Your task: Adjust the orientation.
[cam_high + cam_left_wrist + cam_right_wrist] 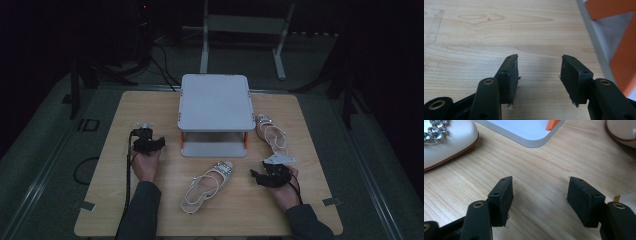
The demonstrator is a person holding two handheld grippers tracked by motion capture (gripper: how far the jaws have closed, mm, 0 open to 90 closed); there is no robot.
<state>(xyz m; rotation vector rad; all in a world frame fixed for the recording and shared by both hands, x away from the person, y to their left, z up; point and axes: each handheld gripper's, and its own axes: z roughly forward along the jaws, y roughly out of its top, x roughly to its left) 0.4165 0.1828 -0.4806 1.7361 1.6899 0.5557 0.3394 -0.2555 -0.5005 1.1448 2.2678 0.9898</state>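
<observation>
Two shoes lie loose on the desk (pixel 110 200) — one (pixel 207 186) before the rack (pixel 216 102), one (pixel 272 133) at its right. Both tongs, left (pixel 539 72) and right (pixel 540 195), rest gaping and empty; likely nothing has begun — next comes closing on a shoe, probably to shelve it

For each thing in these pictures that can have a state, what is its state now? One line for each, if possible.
Left gripper: open, holding nothing, over bare wood.
Right gripper: open, holding nothing.
Grey two-level plastic rack with orange posts: upright, top shelf bare.
Cream slingback shoe with a jewelled toe: lying in front of the rack, not gripped.
Second cream shoe: lying right of the rack, not gripped.
</observation>
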